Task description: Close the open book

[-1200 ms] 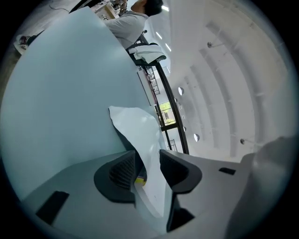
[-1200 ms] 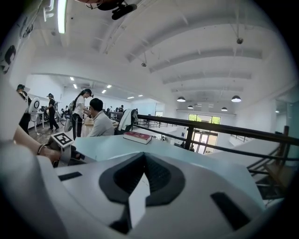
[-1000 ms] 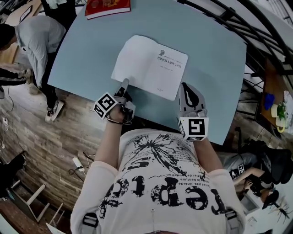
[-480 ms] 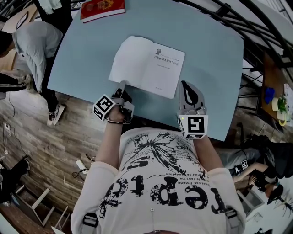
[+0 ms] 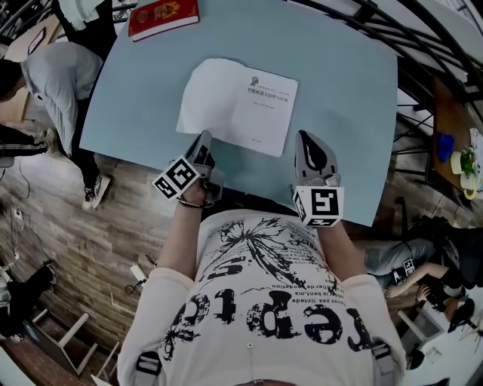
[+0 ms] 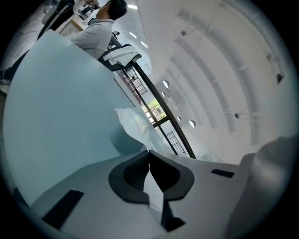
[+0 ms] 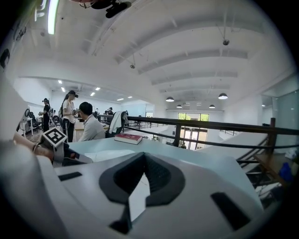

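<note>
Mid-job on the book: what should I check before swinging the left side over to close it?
1. Left gripper shut on left page: ok.
2. Single sheet or whole left half pinched: cannot tell.
3. Right gripper shut, empty, beside the open book, not touching it: ok.
4. Right page bare, nothing lying on it: ok.
5. Red book at the far table corner, out of the path: ok.

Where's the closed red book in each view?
Head view: red book at top left, beyond the open book.
Left gripper view: not in it.
Right gripper view: left of centre, lying flat above the jaws.
Shared landmark: the open book, whose white pages show in all three views.
</note>
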`<state>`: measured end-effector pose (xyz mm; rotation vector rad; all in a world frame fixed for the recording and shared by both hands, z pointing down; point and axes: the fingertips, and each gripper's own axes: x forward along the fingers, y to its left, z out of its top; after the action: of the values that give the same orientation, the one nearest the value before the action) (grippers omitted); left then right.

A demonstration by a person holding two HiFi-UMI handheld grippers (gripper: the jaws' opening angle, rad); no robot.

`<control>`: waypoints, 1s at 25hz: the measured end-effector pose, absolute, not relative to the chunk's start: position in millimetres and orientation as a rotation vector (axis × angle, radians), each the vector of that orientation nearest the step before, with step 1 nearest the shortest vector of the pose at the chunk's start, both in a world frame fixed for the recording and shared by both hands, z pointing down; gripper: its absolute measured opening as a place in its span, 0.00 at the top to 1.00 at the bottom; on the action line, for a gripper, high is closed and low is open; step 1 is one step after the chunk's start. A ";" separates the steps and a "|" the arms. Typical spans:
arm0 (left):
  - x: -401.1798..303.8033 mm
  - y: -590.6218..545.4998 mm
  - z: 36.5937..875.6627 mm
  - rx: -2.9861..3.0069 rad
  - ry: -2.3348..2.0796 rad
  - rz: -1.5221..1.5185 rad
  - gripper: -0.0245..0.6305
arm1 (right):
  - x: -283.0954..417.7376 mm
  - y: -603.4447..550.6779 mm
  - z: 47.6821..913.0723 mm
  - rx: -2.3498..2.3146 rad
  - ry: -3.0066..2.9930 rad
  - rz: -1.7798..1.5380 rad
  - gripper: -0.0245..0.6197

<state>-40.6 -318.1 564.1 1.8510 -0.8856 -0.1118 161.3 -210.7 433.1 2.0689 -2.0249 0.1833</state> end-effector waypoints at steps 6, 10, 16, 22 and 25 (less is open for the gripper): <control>-19.4 -301.9 552.9 2.059 -0.925 0.048 0.93 | 173.7 -195.8 435.8 2.085 -2.020 0.196 0.95; -0.7 -289.6 550.7 2.160 -0.928 0.144 0.93 | 183.2 -187.4 437.6 2.098 -2.012 0.198 0.95; 27.2 -271.7 561.5 2.277 -0.941 0.354 0.93 | 195.2 -172.2 440.4 2.120 -2.002 0.220 0.95; 61.1 -250.2 582.3 2.507 -0.861 0.694 0.93 | 205.4 -160.5 444.8 2.138 -1.981 0.237 0.95; 69.6 -242.6 594.4 2.593 -0.836 0.841 0.93 | 213.6 -152.5 445.8 2.154 -1.962 0.242 0.95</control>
<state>69.6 -242.6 594.4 2.5930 -0.8360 0.8407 213.6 -152.5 445.8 2.1535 -1.9623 0.2421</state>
